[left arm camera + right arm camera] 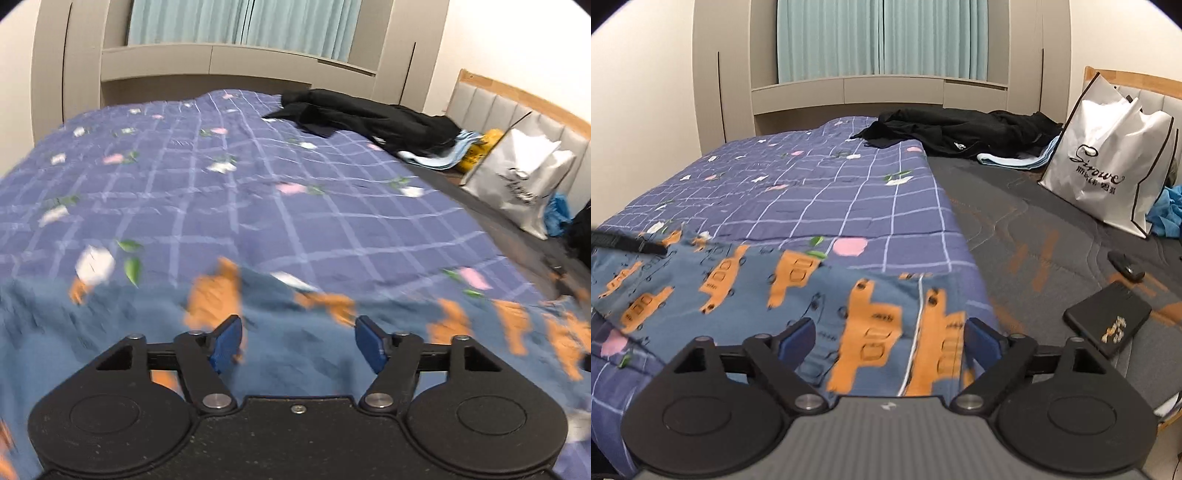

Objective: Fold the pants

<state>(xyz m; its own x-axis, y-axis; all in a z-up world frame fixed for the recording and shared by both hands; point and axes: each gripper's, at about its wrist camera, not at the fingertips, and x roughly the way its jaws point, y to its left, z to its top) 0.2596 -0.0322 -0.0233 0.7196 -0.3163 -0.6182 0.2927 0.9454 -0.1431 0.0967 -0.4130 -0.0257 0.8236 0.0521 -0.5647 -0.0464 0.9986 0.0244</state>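
The pants (288, 354) are blue with orange car prints and lie spread across the near edge of the bed; they also show in the right wrist view (798, 295). My left gripper (299, 343) is open and empty just above the pants. My right gripper (890, 339) is open and empty above the pants' right part, near a white seam line. The tip of the other gripper (628, 242) shows at the left edge of the right wrist view, over the pants' far left.
A purple checked floral quilt (236, 177) covers the bed's left part; the grey mattress (1034, 229) is bare at right. Black clothes (960, 133) and a light blue cloth lie at the far end. A white shopping bag (1108, 162), a black phone (1108, 317) and a small black object (1126, 266) sit at right.
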